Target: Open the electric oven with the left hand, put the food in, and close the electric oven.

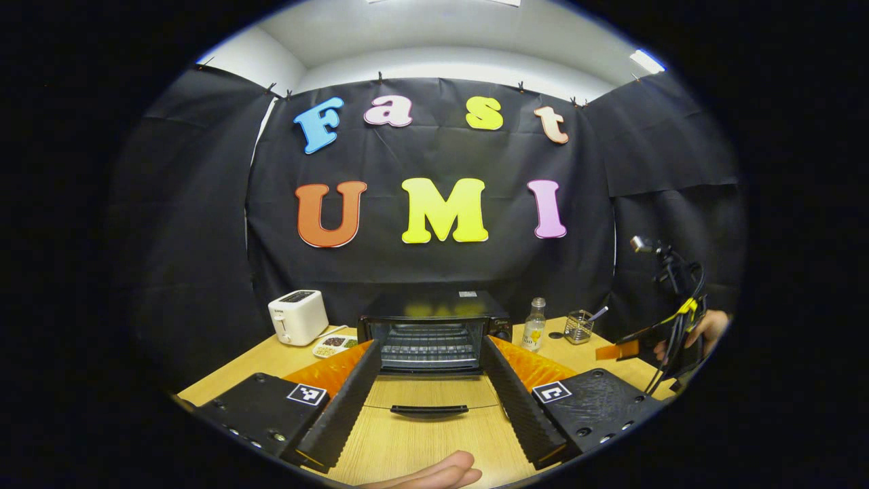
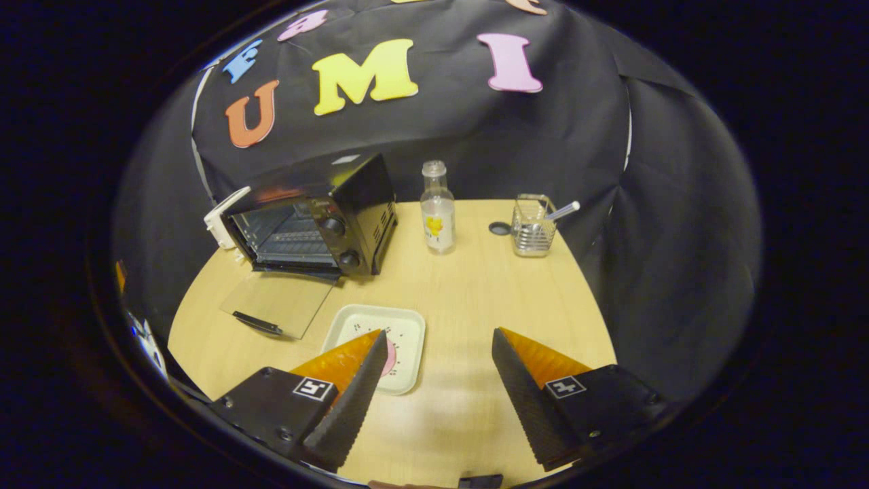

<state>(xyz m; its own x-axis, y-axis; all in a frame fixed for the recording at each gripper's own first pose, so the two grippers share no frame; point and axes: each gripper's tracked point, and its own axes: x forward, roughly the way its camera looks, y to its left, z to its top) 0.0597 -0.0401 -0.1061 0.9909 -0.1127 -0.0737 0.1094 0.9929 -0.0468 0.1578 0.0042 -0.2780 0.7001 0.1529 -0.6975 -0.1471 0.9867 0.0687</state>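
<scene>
The left gripper [image 1: 429, 380] has its fingers [image 1: 346, 401] spread wide with nothing between them, hovering over the desk [image 1: 421, 441]. Through the gap lies the oven's door [image 1: 429, 397], swung fully down flat on the desk, its dark handle [image 1: 429, 410] nearest the camera. Just behind the door stands the oven [image 1: 434, 333], open, its wire rack visible inside. Left of the oven sit a white toaster [image 1: 297, 316] and a small dish of food [image 1: 335, 346], touching neither. Right of the oven stand a clear bottle [image 1: 535, 324] and a glass holder [image 1: 578, 326] with a utensil in it. Farther right, a hand [image 1: 709, 329] holds the other gripper by its cabled body. A fingertip shows at the bottom edge.

The right gripper [image 2: 440, 370] is also wide open and empty above the desk [image 2: 475, 305]. Its left finger [image 2: 353, 394] overlaps a white tray [image 2: 400, 339] holding a pink piece of food [image 2: 391, 358], partly hidden. Beyond, to the left, the oven [image 2: 319, 217] stands open with its glass door [image 2: 278, 302] flat on the desk. The bottle [image 2: 437, 217] and the holder [image 2: 533, 227] stand near the back wall, with a dark cap [image 2: 500, 229] between them.
</scene>
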